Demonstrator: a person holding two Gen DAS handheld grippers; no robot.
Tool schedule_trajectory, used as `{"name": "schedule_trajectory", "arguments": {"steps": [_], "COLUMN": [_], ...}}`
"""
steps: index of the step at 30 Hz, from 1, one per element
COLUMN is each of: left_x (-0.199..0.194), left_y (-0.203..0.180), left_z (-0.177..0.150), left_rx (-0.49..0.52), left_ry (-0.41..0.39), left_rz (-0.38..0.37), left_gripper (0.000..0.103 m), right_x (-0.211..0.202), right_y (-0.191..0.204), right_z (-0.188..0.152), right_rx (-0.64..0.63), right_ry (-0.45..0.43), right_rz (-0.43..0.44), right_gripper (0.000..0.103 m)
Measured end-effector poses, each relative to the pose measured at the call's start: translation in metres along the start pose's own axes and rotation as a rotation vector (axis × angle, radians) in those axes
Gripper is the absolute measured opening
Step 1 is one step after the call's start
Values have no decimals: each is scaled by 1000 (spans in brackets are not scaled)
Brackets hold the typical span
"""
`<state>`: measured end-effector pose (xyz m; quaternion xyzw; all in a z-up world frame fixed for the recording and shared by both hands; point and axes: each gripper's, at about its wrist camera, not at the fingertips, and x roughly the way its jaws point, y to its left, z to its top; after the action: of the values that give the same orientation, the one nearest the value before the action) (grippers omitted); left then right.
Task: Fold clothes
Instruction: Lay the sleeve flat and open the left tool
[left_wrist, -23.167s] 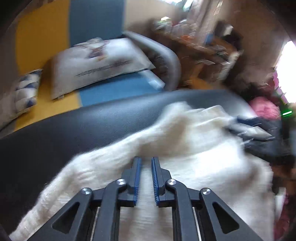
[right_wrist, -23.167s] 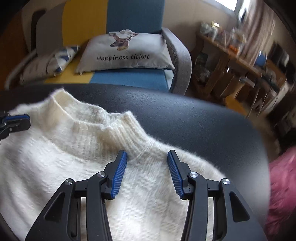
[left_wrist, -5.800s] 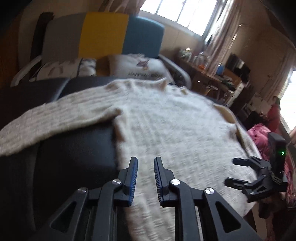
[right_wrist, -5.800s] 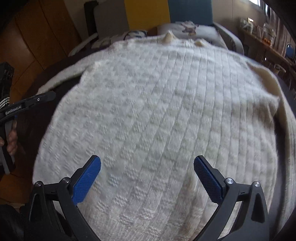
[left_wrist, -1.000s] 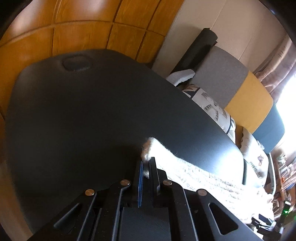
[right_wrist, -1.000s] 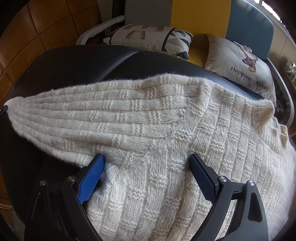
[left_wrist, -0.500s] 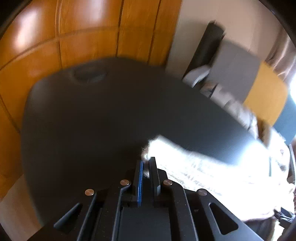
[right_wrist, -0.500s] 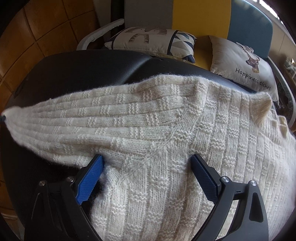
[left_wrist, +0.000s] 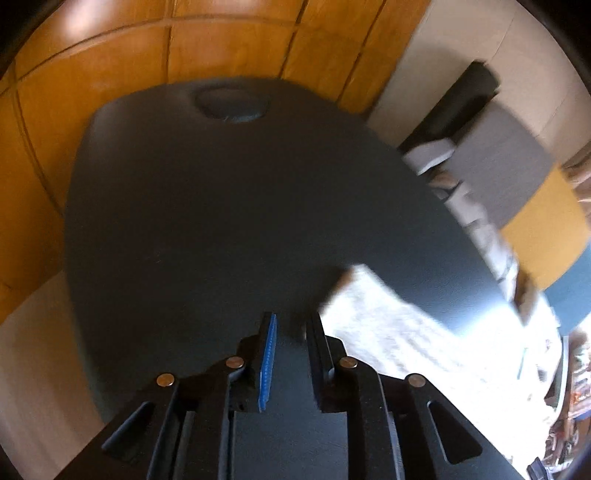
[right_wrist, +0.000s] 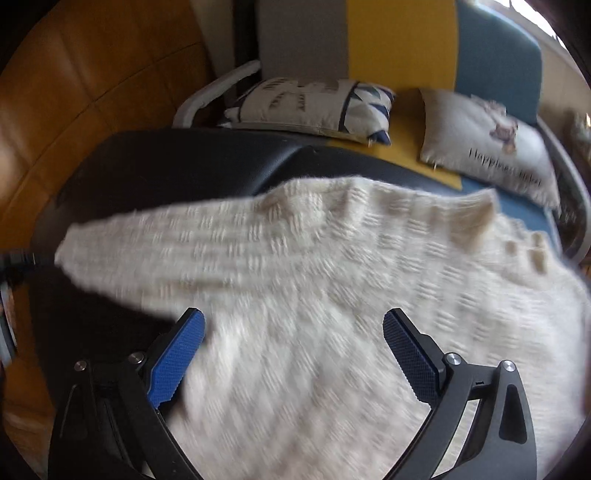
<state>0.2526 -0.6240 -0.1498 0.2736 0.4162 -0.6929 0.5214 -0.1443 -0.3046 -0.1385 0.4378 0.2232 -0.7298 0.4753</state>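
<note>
A cream knitted sweater (right_wrist: 332, 295) lies spread on the black padded table (right_wrist: 166, 162), one sleeve stretched out to the left. In the left wrist view the sleeve's cuff (left_wrist: 354, 284) rests on the table (left_wrist: 221, 203) just right of my left gripper (left_wrist: 291, 319). Its jaws are opening, a narrow gap shows and nothing is between them. My right gripper (right_wrist: 295, 317) hovers wide open over the sweater where the sleeve meets the body, its blue pads (right_wrist: 177, 354) clear of the knit. Both views are motion-blurred.
Behind the table stands a sofa (right_wrist: 399, 40) in grey, yellow and blue with two cushions (right_wrist: 314, 103). Wooden panels (left_wrist: 184, 48) lie beyond the table's far end. A round dimple (left_wrist: 231, 105) marks that end. The table's left half is bare.
My left gripper has let go of the sleeve cuff and its jaws have parted; the cuff now lies to its right. My right gripper has lifted slightly, still open.
</note>
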Motion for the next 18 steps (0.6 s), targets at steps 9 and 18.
{"name": "schedule_trajectory", "arguments": {"steps": [9, 18], "left_x": [10, 43], "left_y": [-141, -140], "left_z": [-69, -70], "left_rx": [385, 387], "left_ry": [48, 69], "left_rz": [-105, 7], "left_gripper": [16, 18], "right_x": [-14, -14], "right_y": [3, 7], "right_z": [-66, -106], "right_rx": [-64, -80], "right_ry": [65, 25], "right_rz": [11, 13], "right_gripper": [100, 101]}}
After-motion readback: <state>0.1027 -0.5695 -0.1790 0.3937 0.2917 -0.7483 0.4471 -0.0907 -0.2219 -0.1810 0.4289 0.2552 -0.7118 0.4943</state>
